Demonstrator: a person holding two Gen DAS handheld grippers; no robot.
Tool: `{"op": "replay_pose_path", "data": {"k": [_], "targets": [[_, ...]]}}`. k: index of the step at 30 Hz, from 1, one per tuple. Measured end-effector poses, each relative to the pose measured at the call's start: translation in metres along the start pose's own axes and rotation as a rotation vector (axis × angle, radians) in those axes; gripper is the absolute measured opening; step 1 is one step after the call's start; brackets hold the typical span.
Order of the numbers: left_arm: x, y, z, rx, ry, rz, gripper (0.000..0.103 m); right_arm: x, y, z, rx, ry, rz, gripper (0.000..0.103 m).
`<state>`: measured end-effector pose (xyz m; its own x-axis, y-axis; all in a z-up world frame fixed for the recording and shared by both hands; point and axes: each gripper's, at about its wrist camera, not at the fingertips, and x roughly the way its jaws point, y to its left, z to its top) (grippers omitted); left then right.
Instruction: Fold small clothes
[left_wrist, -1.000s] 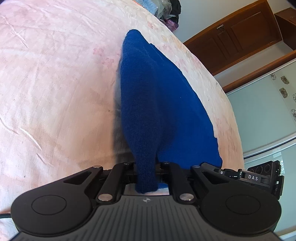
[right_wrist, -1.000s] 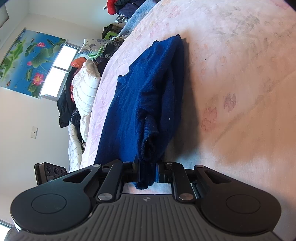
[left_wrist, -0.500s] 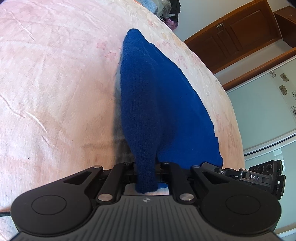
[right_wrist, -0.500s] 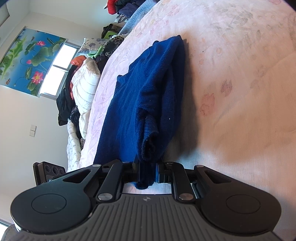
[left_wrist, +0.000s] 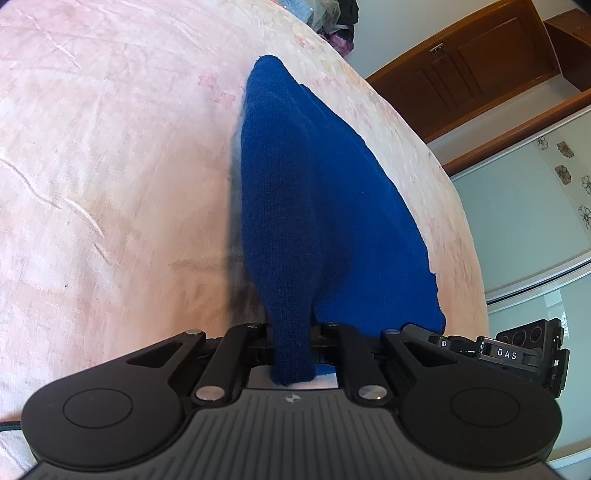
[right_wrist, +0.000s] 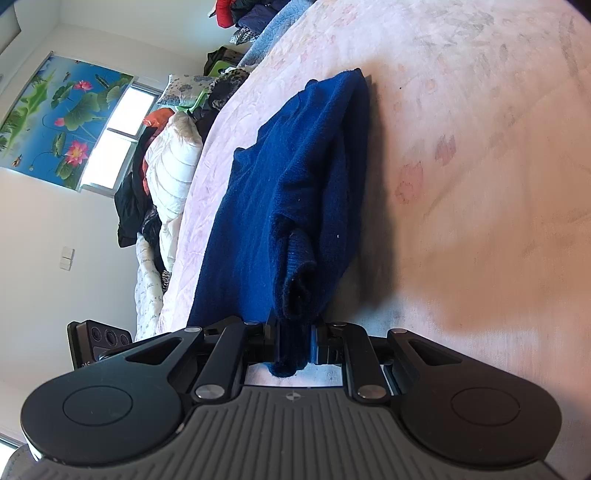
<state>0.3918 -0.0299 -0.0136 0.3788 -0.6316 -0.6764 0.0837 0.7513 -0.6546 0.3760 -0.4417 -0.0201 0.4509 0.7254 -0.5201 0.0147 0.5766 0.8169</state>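
A blue knit sweater (left_wrist: 314, 206) lies on the pink floral bedspread (left_wrist: 110, 166), folded over on itself. My left gripper (left_wrist: 291, 339) is shut on a pinched edge of the sweater, which rises from the bed into the jaws. My right gripper (right_wrist: 293, 341) is shut on another edge of the same sweater (right_wrist: 295, 192), beside a ribbed cuff (right_wrist: 299, 258). Both grippers hold the near side just above the bed. The other gripper's body shows at the right edge of the left wrist view (left_wrist: 528, 350).
A pile of clothes and a white quilted jacket (right_wrist: 170, 177) lies along the far side of the bed. More clothes (left_wrist: 336, 18) sit at the bed's far end. A wooden cabinet (left_wrist: 480, 62) and a glass wardrobe door (left_wrist: 535, 206) stand beyond the bed.
Both grippers have shifted slightly over the bed with the sweater edge still held; the bedspread slides a little in both views. The grip and the fold look the same.
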Motion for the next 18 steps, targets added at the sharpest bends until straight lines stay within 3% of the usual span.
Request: {"op": "replay_pose_path", "data": {"k": [18], "targets": [[0.004, -0.005, 0.001, 0.023, 0.014, 0.002, 0.009, -0.002, -0.003, -0.022, 0.0, 0.002, 0.022, 0.018]]}}
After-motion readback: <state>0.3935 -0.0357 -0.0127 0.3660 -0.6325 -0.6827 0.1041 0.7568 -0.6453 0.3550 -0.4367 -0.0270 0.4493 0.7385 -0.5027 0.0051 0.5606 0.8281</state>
